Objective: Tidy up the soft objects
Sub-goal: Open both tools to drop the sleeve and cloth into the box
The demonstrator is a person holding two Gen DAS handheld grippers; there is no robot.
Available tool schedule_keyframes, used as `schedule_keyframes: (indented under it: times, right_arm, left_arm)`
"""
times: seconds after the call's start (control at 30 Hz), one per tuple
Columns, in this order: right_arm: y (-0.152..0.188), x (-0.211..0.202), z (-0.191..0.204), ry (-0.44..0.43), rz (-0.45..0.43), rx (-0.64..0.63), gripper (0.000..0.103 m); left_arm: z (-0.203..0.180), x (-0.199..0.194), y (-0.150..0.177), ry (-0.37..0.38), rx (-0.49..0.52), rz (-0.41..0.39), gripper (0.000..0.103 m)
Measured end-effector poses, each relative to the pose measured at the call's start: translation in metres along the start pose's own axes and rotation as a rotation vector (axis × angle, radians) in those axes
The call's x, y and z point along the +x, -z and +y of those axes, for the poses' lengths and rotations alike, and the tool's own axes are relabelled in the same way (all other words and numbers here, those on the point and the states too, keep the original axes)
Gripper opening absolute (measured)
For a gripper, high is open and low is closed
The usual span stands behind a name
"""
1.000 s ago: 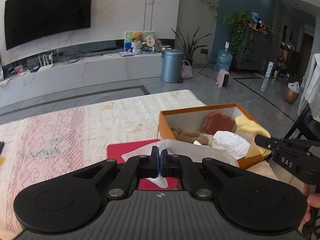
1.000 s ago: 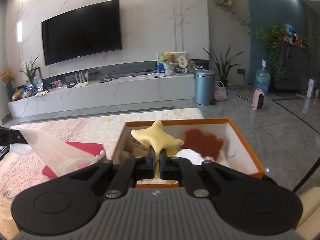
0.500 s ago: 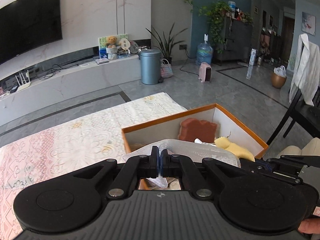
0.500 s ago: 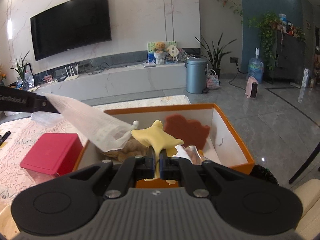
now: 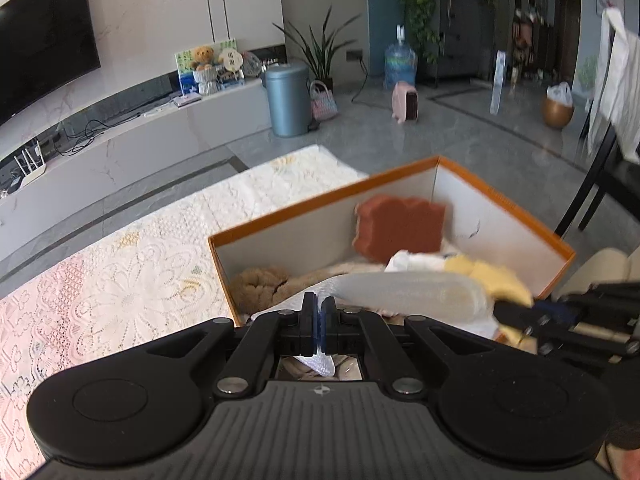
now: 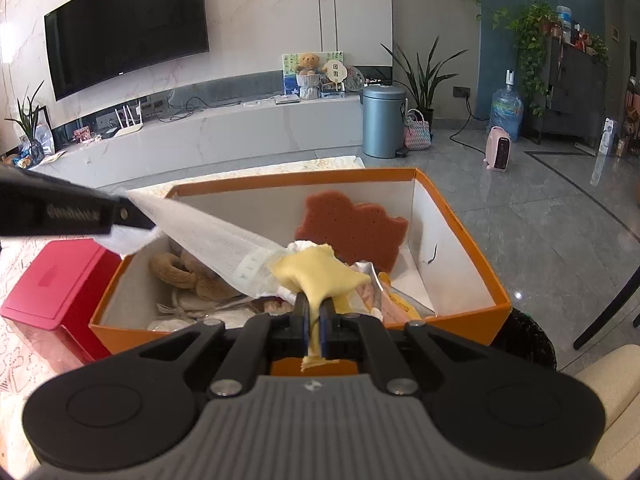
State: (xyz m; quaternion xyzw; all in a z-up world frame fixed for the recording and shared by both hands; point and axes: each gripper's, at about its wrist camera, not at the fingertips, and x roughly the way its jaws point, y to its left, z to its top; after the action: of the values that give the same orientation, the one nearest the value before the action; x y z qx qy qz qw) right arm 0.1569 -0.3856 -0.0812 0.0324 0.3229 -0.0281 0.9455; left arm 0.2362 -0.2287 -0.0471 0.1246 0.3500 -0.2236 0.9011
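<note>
While the orange box (image 6: 460, 224) is now seen filling the near middle of both wrist views, the two carried items are found above its open top rather than off to its left, where they were held a second ago. The left gripper (image 5: 319, 322) is kept clenched on a corner of the white mesh cloth (image 6: 216, 240), which is drawn out in a long band from the left side of the box across to the right gripper's load. The right gripper (image 6: 314, 316) is kept clamped on the yellow foam piece (image 6: 316, 274), held over the near right part of the box interior; in the left wrist view the same piece (image 5: 492, 280) is seen blurred beside the cloth (image 5: 408, 294).

Inside the box, a rust-brown sponge (image 6: 352, 228) is propped against the far right wall, a brown plush toy (image 6: 180, 268) is lying at the left end, and white and pale soft items are heaped between them. A red box (image 6: 52, 276) is left on the lace tablecloth (image 5: 120, 272), touching the orange box's left wall.

Since half a second ago the cloth has been swung further rightward over the heap, and the foam has been lowered slightly. Both items are therefore judged ready for release into the box; neither has been let go yet.
</note>
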Motion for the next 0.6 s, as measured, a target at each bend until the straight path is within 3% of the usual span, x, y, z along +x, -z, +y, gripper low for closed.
schedule_keyframes:
  times: [0.17,0.27,0.33,0.4,0.6]
  right_arm:
    - [-0.003,0.009,0.0,0.008,0.022,-0.018,0.005]
    - [-0.006,0.011,0.0,0.023,0.028,-0.023,0.007]
    - [-0.007,0.011,0.0,0.033,0.029,-0.025,0.016]
    - [-0.008,0.008,0.0,0.048,0.022,-0.024,0.041]
    - [-0.014,-0.008,0.002,0.056,-0.019,-0.018,0.069]
  left_arm:
    - [0.001,0.011,0.008,-0.003,0.014,0.037,0.007]
    - [0.008,0.01,0.008,0.021,-0.034,0.032,0.026]
    - [0.014,0.006,0.008,0.031,-0.063,0.021,0.04]
    - [0.018,0.0,0.007,0.038,-0.083,0.002,0.051]
    - [0.03,-0.033,0.006,0.01,-0.143,-0.142,0.082]
